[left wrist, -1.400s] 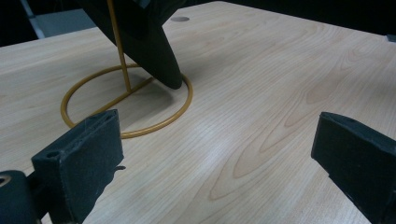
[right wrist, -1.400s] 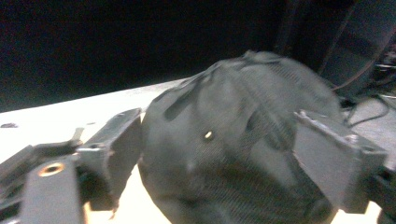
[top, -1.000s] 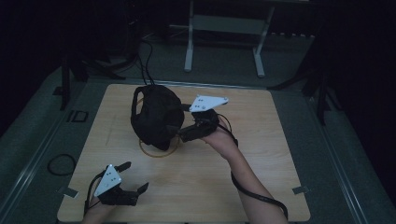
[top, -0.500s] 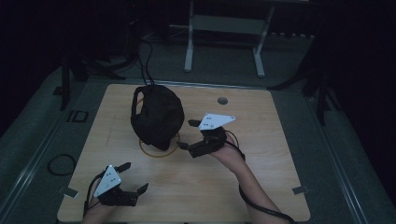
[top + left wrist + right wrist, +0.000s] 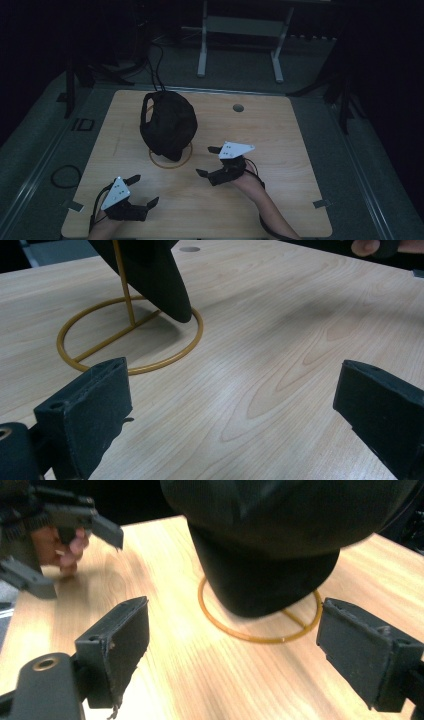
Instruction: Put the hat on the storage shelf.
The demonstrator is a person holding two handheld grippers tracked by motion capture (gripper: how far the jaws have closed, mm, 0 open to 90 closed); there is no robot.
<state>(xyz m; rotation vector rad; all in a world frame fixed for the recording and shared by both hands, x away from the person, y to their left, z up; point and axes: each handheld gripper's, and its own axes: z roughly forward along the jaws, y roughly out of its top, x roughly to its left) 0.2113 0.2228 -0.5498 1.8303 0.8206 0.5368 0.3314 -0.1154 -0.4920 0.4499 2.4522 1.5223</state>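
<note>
A black cap [image 5: 167, 125] hangs on a gold wire stand whose ring base [image 5: 171, 161] rests on the wooden table [image 5: 290, 150]. My right gripper [image 5: 206, 161] hovers just right of the ring, open and empty, pointing at the cap. My left gripper [image 5: 144, 190] sits near the front left edge, open and empty. In the left gripper view the cap's peak [image 5: 160, 275] dips over the ring [image 5: 130, 340], beyond my open left gripper [image 5: 230, 405]. In the right gripper view the cap [image 5: 280, 540] looms over the ring [image 5: 260, 630] past my right gripper [image 5: 230, 645]; the left gripper [image 5: 65, 515] shows farther off.
A round cable hole [image 5: 238, 107] lies in the table's far right part. Black cords [image 5: 157, 65] trail off behind the cap. A metal frame with two legs [image 5: 240, 30] stands on the floor beyond the table. A cable loop [image 5: 65, 176] lies on the floor at left.
My right gripper has drawn back from the cap toward the person, ending low beside the stand's ring. The cap stays on the stand. The left gripper has not moved.
</note>
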